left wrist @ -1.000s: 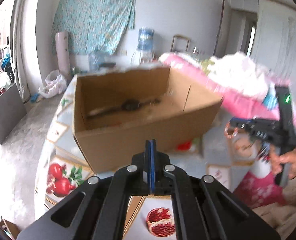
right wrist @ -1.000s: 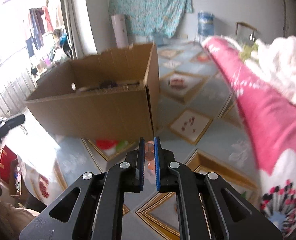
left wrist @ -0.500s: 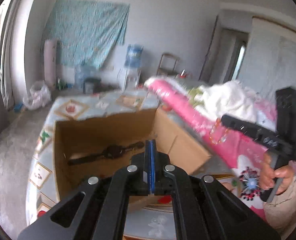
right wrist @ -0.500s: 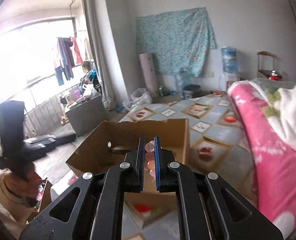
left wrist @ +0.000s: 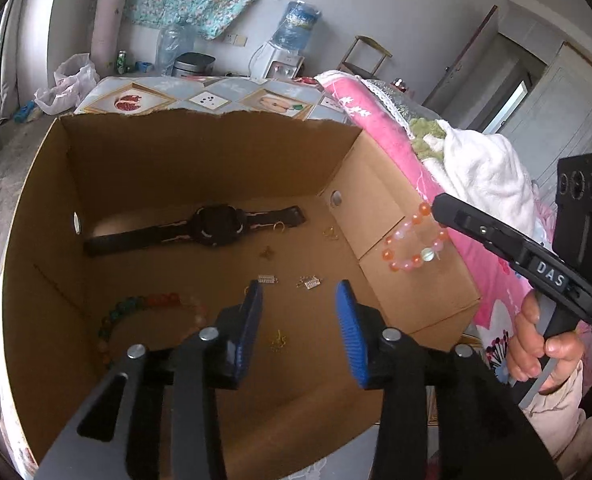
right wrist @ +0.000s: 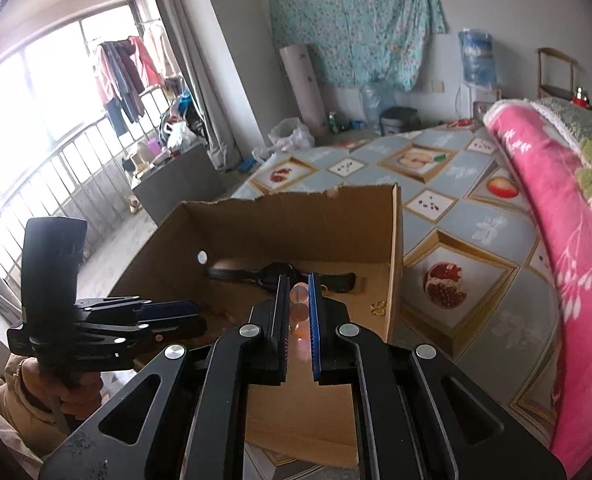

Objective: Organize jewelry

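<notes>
An open cardboard box (left wrist: 216, 160) stands on the patterned sheet. On its floor lie a black watch (left wrist: 216, 230), a multicoloured bead bracelet (left wrist: 148, 306) and several small earrings and charms (left wrist: 308, 282). My left gripper (left wrist: 298, 308) hangs over the box; its jaws are opening and nothing is between the blue pads. My right gripper (left wrist: 436, 206) is shut on a pink and orange bead bracelet (left wrist: 412, 246), which dangles above the box's right wall. In the right wrist view the beads (right wrist: 299, 300) sit between the right gripper's (right wrist: 297, 280) pads, with the left gripper (right wrist: 194, 314) to the left over the box (right wrist: 296, 220).
A pink flowered blanket (left wrist: 380, 136) and a white cloth (left wrist: 480, 172) pile up close to the right of the box. A hand (left wrist: 536, 344) grips the right tool's handle. Patterned sheet (right wrist: 456, 216) stretches beyond the box; a water dispenser (left wrist: 300, 24) stands by the far wall.
My left gripper has moved over the box, tipped down into it, and its jaws have parted. The right gripper has carried the pink bracelet in to the box's right wall.
</notes>
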